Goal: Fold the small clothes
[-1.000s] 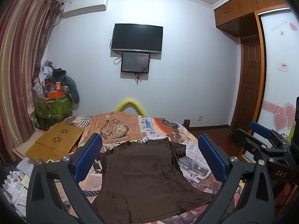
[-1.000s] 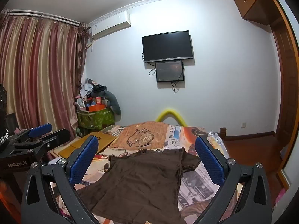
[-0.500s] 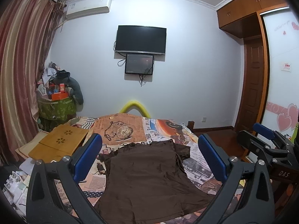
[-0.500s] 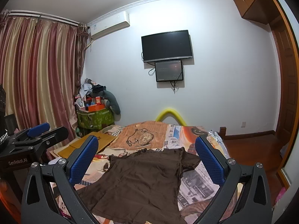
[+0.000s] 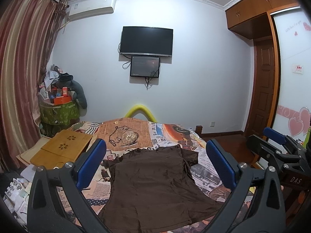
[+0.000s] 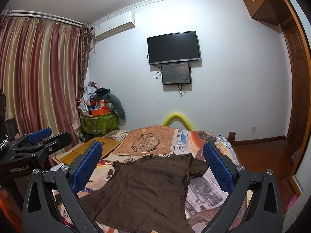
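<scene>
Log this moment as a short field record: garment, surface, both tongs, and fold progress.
garment: dark brown short-sleeved T-shirt, spread flat, neckline at the far end, hem toward the cameras
surface: bed covered with a newspaper-and-pocket-watch print sheet
left tongs: open, held above the shirt, holding nothing
right tongs: open, held above the shirt, holding nothing
beside the bed: light wooden lap tray with flower cutouts, on the left edge
fold progress: no fold made yet; both sleeves lie out to the sides
</scene>
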Available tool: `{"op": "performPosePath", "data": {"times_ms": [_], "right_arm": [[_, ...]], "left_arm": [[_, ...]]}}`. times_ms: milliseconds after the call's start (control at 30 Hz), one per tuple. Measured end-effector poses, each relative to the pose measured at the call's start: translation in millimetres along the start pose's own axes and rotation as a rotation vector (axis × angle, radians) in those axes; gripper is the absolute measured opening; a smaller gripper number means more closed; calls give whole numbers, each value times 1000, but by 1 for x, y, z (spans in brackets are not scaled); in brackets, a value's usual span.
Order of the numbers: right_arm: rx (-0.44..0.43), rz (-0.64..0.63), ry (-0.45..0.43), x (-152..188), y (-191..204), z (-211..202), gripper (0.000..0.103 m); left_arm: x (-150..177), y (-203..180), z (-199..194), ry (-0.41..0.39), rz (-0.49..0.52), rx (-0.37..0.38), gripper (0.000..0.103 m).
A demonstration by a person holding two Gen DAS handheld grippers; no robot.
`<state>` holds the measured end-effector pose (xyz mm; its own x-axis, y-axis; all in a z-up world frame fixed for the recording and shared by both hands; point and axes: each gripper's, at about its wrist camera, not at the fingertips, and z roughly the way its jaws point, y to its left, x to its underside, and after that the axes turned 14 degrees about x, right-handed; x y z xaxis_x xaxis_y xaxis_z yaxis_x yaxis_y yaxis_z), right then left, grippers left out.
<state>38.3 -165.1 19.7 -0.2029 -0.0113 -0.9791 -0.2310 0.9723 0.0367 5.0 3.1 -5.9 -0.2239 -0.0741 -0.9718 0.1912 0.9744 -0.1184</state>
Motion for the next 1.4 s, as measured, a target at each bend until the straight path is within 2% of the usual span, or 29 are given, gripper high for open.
{"op": "performPosePath", "data": {"times_ms": [1400], "right_arm": [[-3,4,2,2,0,0,103]], "left_arm": [[0,1,-4,-3,3,-2,103]]}}
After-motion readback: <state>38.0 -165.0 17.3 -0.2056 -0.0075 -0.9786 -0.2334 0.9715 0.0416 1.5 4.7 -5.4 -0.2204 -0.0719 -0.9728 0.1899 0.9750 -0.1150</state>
